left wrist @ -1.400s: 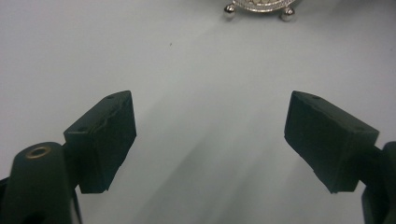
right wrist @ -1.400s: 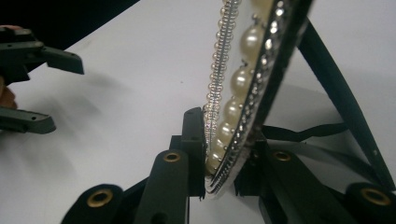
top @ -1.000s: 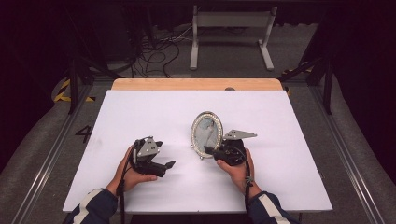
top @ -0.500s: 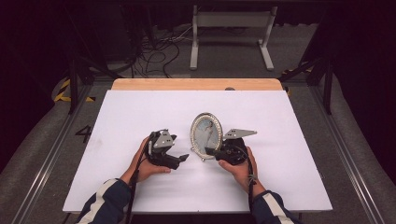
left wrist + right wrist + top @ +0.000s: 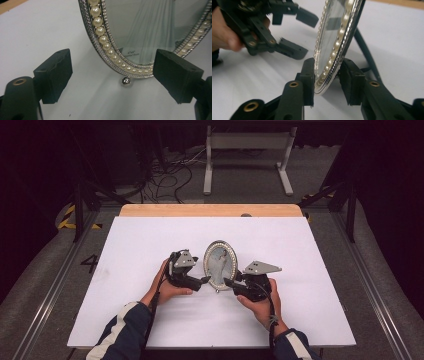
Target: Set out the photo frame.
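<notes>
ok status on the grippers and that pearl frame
Right gripper closing around oval pearl photo frame rim. Left gripper open at its bottom edge. Nothing in the way.

The left gripper (image 5: pixel 204 280) is moving rightward across the white table (image 5: pixel 125 250) toward the oval pearl-rimmed picture frame (image 5: pixel 220 264), its open jaws now reaching the frame's lower left edge.

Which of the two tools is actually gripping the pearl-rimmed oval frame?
The right tool: its jaws pinch the edge of the oval frame. The left tool is wide open, with its jaws on either side of the frame's bottom, not touching it.
</notes>
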A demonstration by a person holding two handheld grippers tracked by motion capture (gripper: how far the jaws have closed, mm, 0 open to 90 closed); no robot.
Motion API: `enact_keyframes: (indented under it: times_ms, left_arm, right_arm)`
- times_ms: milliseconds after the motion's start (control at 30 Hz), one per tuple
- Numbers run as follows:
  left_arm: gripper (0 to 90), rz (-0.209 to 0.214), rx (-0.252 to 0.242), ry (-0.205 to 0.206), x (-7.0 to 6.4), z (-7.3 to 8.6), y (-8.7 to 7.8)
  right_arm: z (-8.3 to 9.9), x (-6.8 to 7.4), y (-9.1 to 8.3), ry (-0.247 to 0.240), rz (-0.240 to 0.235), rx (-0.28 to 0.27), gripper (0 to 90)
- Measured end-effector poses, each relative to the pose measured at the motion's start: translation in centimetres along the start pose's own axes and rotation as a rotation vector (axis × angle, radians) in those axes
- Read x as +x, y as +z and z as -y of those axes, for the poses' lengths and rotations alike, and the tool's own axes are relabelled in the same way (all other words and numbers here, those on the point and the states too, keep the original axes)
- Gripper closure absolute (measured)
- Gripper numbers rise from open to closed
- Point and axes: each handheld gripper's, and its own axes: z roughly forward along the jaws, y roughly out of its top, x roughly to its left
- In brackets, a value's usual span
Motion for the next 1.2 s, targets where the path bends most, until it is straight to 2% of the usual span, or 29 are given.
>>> enact_keyframes:
  times_ms: [167, 333, 433, 533, 567, 700, 900, 1067, 1200]
  left_arm:
    - [17.1, 0.020, -0.018, -0.017, 0.4, -0.2, 0.3]
    - [19.1, 0.041, -0.018, -0.007, 0.1, -0.6, 0.8]
    - [20.3, 0.051, -0.016, -0.002, 0.1, -0.7, 1.1]
    - [20.8, 0.070, -0.024, -0.011, 0.0, -0.8, 1.4]
    - [20.4, 0.092, -0.027, -0.016, 0.0, -0.9, 1.6]
    - [19.8, 0.112, -0.015, -0.007, -0.2, -0.9, 1.7]
    - [23.6, 0.112, -0.017, -0.015, -0.1, -0.8, 1.6]
    - [26.8, 0.101, -0.007, -0.004, -0.1, -0.8, 1.4]
    - [28.8, 0.120, -0.012, -0.011, 0.0, -0.7, 1.0]
  right_arm:
    - [0.1, 0.5, -1.5, -0.012, 0.038, -0.064, 66.4]
    - [0.3, 0.4, -2.3, 0.006, 0.067, -0.117, 72.4]
    - [0.4, 0.3, -2.3, 0.008, 0.056, -0.114, 74.5]
    - [0.6, 0.3, -2.3, 0.004, 0.063, -0.119, 75.8]
    - [0.6, 0.4, -2.4, 0.004, 0.066, -0.122, 76.4]
    - [0.4, 0.4, -2.2, 0.004, 0.070, -0.141, 78.0]
    - [0.5, 0.4, -2.1, 0.002, 0.066, -0.141, 77.8]
    - [0.5, 0.3, -2.2, 0.003, 0.068, -0.139, 77.8]
    - [0.5, 0.2, -2.2, 0.002, 0.082, -0.133, 77.8]
